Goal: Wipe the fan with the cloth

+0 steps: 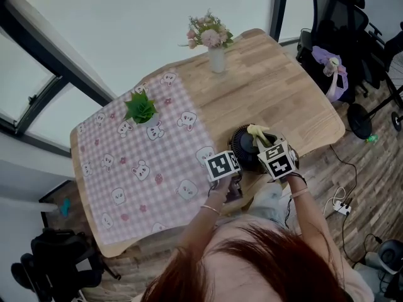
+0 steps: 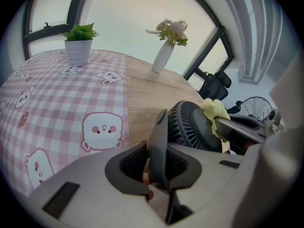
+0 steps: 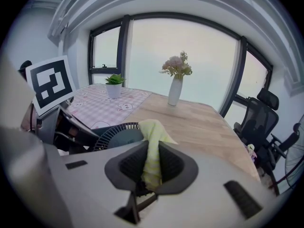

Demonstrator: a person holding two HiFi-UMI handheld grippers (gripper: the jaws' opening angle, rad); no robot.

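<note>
the head view alone shows the whole wooden desk (image 1: pixel 277 87). the fan (image 1: pixel 242 146) stands at its 5 o'clock edge, just off the pink checked tablecloth (image 1: pixel 145 162). a plant (image 1: pixel 140 109) is at the fan's 10 o'clock and a vase (image 1: pixel 216 58) of flowers at its 12 o'clock. a black chair (image 1: pixel 340 17) is off the desk at 2 o'clock. from up there both sets of jaws are hidden under the marker cubes.

the left gripper (image 2: pixel 159 163) view fills that in. its jaws are closed partway on a thin, dark, curved bar of the fan, which runs up to the side of the round grille. this view also shows the cloth (image 2: pixel 214 112) touching the fan's upper rim, at 2 o'clock of the grille.

the right gripper (image 3: pixel 151 163) view shows its jaws clamped on the cloth. the cloth is a soft, pale yellow fold that rises from between the pads and flops onto the fan's top.

the fan is dark matte plastic, drum-shaped, with fine radial slats.
</note>
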